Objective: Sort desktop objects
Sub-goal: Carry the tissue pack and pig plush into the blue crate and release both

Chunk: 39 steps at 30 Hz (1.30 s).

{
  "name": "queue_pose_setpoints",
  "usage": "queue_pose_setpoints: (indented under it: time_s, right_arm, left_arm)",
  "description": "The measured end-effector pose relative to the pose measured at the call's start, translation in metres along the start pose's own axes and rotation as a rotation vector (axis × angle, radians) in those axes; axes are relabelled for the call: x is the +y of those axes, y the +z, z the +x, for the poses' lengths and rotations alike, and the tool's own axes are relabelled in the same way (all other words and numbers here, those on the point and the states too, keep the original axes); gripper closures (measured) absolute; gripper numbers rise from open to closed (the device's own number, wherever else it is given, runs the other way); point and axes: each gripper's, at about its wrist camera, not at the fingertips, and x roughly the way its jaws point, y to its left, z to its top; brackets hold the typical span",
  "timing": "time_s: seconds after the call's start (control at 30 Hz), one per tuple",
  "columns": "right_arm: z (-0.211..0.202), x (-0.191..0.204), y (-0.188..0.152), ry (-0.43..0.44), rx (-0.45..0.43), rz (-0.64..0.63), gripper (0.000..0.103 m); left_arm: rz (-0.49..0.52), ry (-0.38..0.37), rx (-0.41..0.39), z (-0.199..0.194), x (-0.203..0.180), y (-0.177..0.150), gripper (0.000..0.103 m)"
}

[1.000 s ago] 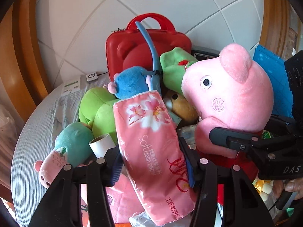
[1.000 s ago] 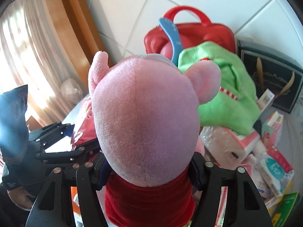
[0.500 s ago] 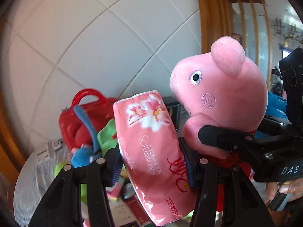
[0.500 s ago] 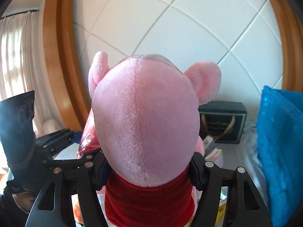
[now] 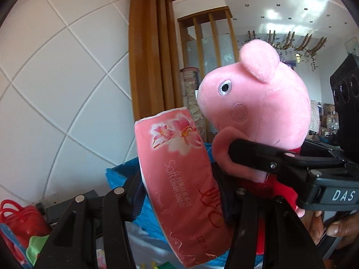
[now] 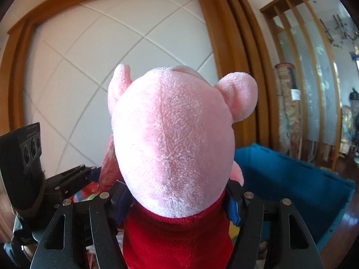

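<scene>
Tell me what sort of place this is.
Most likely a home living or dining room: a white padded wall panel framed in wood trim, a slatted wooden room divider with frosted glass, and recessed ceiling lights beyond.

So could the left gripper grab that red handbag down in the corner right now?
Probably not as it stands. The left gripper is already shut on the pink tissue pack, held up well above the red handbag. It would have to set the pack down first.
</scene>
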Motion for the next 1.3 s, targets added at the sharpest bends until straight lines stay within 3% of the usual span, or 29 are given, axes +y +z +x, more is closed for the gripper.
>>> queue_pose_setpoints:
  time_s: [0.2, 0.3, 0.43, 0.53, 0.67, 0.87, 1.03, 1.3]
  right_arm:
    - [-0.003, -0.078, 0.021, -0.111, 0.002, 0.059, 0.030]
    - [0.007, -0.104, 0.020, -0.131, 0.023, 0.085, 0.029]
    - [0.017, -0.132, 0.014, -0.136, 0.028, 0.158, 0.025]
    - [0.017, -0.149, 0.011, -0.146, 0.033, 0.187, 0.003]
    - [0.013, -0.162, 0.019, -0.135, 0.023, 0.196, 0.001]
    - [0.006, -0.145, 0.026, -0.060, -0.010, 0.155, 0.001]
    - [0.001, -0.110, 0.012, 0.052, -0.043, 0.096, 0.000]
    - [0.016, -0.042, -0.006, 0.225, 0.021, 0.046, 0.000]
  left_arm:
    - [0.000, -0.092, 0.018, 0.063, -0.048, 0.025, 0.049]
    - [0.045, -0.091, 0.022, 0.083, -0.067, 0.037, 0.048]
    - [0.099, -0.026, 0.061, 0.106, -0.078, 0.044, 0.025]
    - [0.078, 0.016, 0.050, 0.097, -0.072, 0.041, 0.022]
    - [0.041, 0.073, 0.051, 0.078, -0.060, 0.033, 0.021]
    - [-0.014, 0.196, 0.051, 0.047, -0.038, 0.008, 0.021]
    - [-0.094, 0.350, 0.080, 0.006, -0.016, -0.035, 0.021]
    - [-0.179, 0.511, 0.114, -0.067, 0.019, -0.080, 0.021]
